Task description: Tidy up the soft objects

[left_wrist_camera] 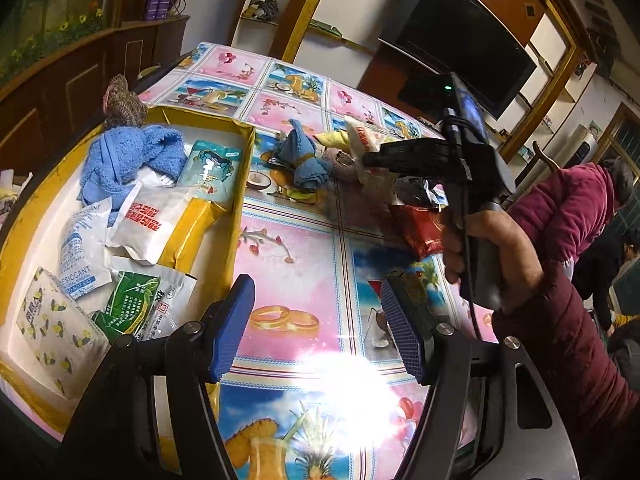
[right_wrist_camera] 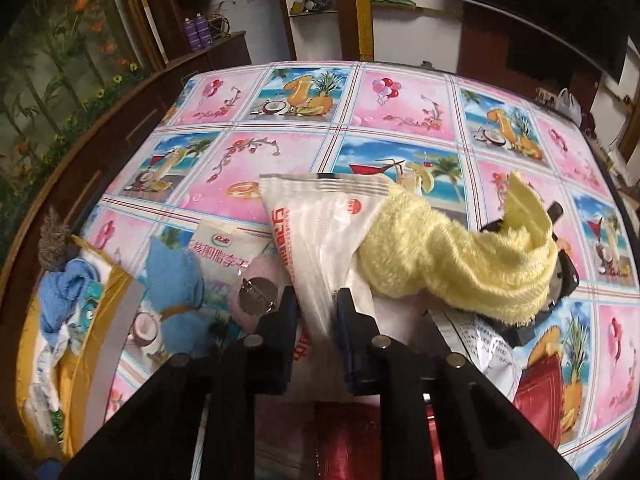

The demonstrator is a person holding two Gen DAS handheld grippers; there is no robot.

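Note:
My right gripper (right_wrist_camera: 316,308) is shut on a white plastic packet with red writing (right_wrist_camera: 320,240), pinched at its narrow middle. In the left wrist view the same packet (left_wrist_camera: 362,136) sticks up from the right gripper (left_wrist_camera: 374,159). A fluffy yellow cloth (right_wrist_camera: 460,264) lies against the packet's right side, over a black object. My left gripper (left_wrist_camera: 318,320) hangs open over bare tablecloth, nothing between its blue pads (left_wrist_camera: 234,320). To its left is a yellow box (left_wrist_camera: 240,184) that holds a blue towel (left_wrist_camera: 120,160) and several packets.
A tied blue cloth (right_wrist_camera: 176,276), a pink soft piece with a metal disc (right_wrist_camera: 256,292) and a red packet (right_wrist_camera: 536,392) lie on the patterned tablecloth (right_wrist_camera: 400,100). A brown knitted item (left_wrist_camera: 120,104) sits at the box's far corner. A person in a magenta jacket (left_wrist_camera: 568,208) is at the right.

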